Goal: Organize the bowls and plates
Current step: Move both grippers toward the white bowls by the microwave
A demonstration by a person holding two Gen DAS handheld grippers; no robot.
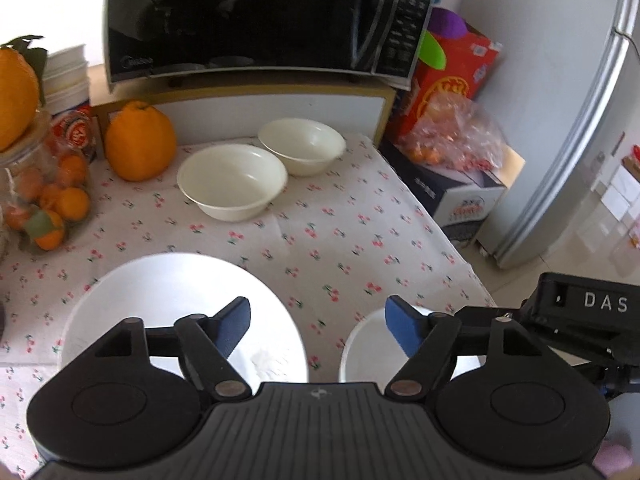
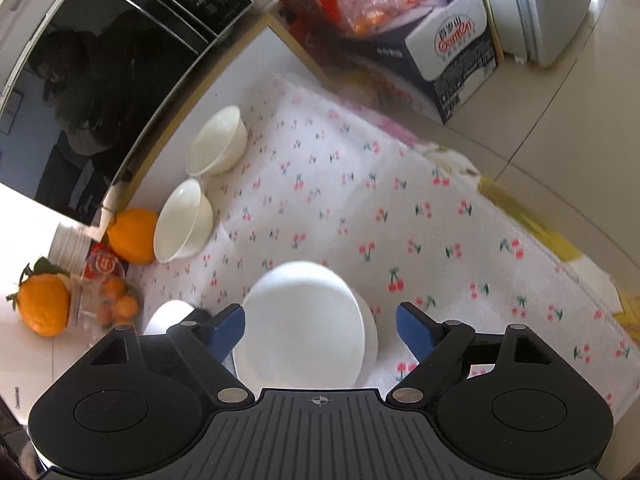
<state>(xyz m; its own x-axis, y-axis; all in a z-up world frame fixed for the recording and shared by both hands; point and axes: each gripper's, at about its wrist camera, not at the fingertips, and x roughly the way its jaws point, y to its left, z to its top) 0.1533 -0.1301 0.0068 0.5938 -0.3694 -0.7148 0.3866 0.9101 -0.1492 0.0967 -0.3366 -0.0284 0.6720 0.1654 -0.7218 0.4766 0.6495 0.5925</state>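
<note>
My left gripper (image 1: 318,326) hangs spread wide with nothing between its blue pads (image 1: 234,330), over the near edge of the table (image 1: 360,232); my right gripper (image 2: 320,330) is just as wide and empty, its pads either side of the small plate (image 2: 300,320) without touching it. In the right view that plate seems to rest on something white beneath it, perhaps a second plate, but I cannot be sure. The big plate (image 1: 168,304) lies flat near the front edge, to the left of the small one, with a strip of cloth between the two. I judge both plates set down and free, so the step in hand is the bowls. Further back, the near bowl (image 1: 232,182) and the far bowl (image 1: 302,146) stand upright with rims touching or nearly so, close to the table's back edge under the microwave (image 1: 256,20). To do this well I would take one bowl by the rim on its open side, away from its neighbour, pinch the wall firmly, lift straight, and nest it squarely in the other. The orange (image 1: 140,146) sits just left of the near bowl, so I would come in from the front.
</note>
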